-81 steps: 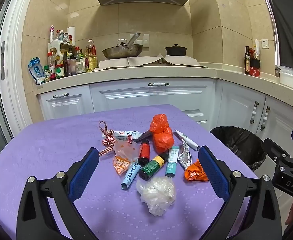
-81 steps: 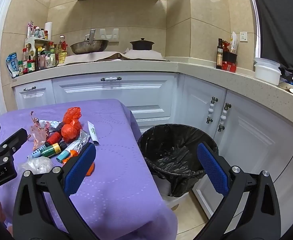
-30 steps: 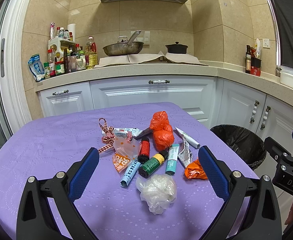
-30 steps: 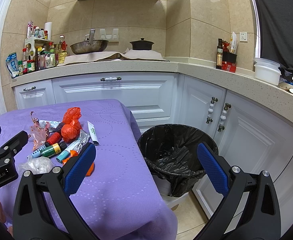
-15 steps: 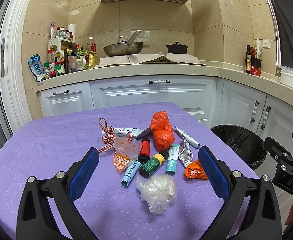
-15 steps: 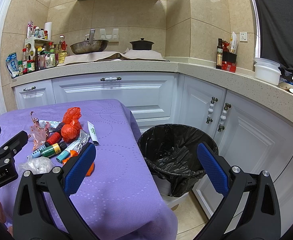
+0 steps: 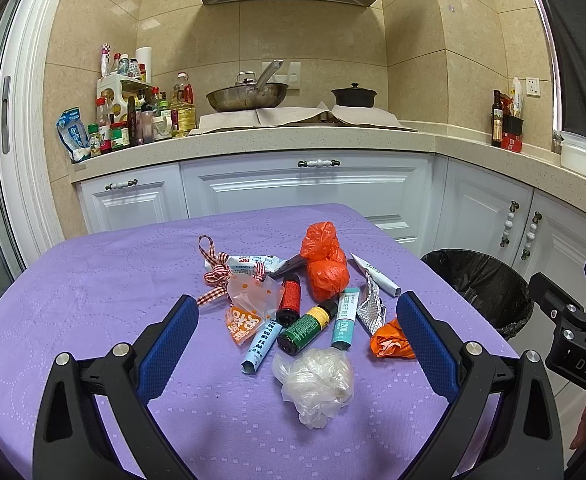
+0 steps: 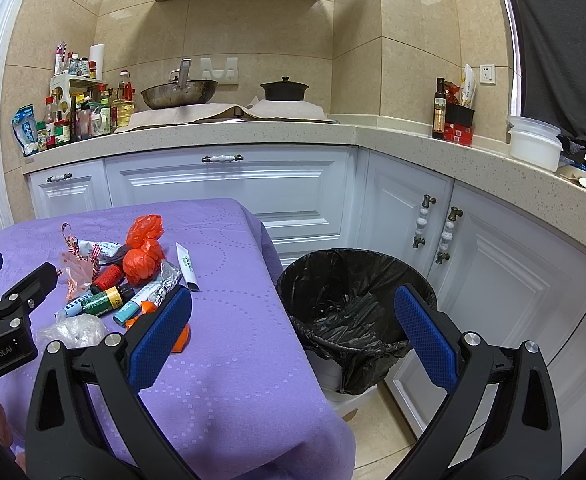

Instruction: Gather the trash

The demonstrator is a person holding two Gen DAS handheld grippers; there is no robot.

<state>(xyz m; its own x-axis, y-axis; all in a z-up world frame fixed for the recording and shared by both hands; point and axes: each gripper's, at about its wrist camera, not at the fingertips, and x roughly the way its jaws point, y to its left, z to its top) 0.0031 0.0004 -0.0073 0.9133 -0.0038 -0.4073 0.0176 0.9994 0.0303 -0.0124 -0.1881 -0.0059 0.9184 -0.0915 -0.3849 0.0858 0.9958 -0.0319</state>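
A pile of trash lies on the purple tablecloth (image 7: 93, 300): a crumpled clear plastic bag (image 7: 317, 378), an orange bag (image 7: 325, 264), a small orange wrapper (image 7: 389, 342), a green bottle (image 7: 305, 328), a red bottle (image 7: 289, 298), tubes and a ribboned wrapper (image 7: 253, 300). My left gripper (image 7: 297, 344) is open and empty, held just before the pile. My right gripper (image 8: 293, 336) is open and empty, held over the table's right edge, facing the bin (image 8: 353, 304) lined with a black bag. The pile also shows in the right wrist view (image 8: 125, 280).
White kitchen cabinets (image 8: 229, 188) run along the back and right, close behind the bin. The counter holds a wok (image 7: 247, 96), a black pot (image 7: 353, 96), bottles and jars (image 7: 133, 120) and white containers (image 8: 533, 142). Tiled floor (image 8: 381, 432) shows beside the table.
Since 2.7 s ago the left wrist view has tilted slightly, so the pile sits a little higher. Over the last second nothing has visibly moved. Both grippers stay open.
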